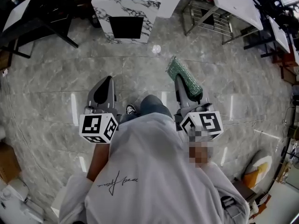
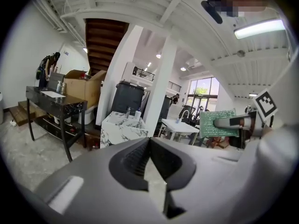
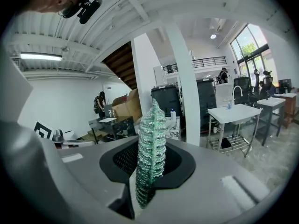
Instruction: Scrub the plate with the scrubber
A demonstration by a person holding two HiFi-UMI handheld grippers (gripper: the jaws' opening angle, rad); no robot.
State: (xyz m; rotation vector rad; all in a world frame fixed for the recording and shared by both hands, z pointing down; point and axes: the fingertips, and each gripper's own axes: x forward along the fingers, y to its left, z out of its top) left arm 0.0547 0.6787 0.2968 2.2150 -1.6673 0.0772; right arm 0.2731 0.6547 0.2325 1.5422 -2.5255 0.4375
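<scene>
My right gripper (image 1: 186, 88) is shut on a green mesh scrubber (image 1: 183, 76), which sticks up and forward from its jaws. In the right gripper view the scrubber (image 3: 150, 146) stands edge-on, pinched between the two jaws. My left gripper (image 1: 103, 91) is held level beside it, on the left, jaws shut with nothing between them (image 2: 150, 141). From the left gripper view the scrubber (image 2: 217, 123) shows flat-on at the right. Both grippers hang in the air over the floor, in front of the person's white shirt. No plate shows in any view.
A marble-patterned sink counter (image 1: 126, 10) stands ahead on the grey stone floor (image 1: 56, 73). A white table with a sink (image 1: 236, 3) on a metal frame is ahead to the right. A black table (image 2: 51, 99) stands at the left. A person (image 3: 99, 104) stands far off.
</scene>
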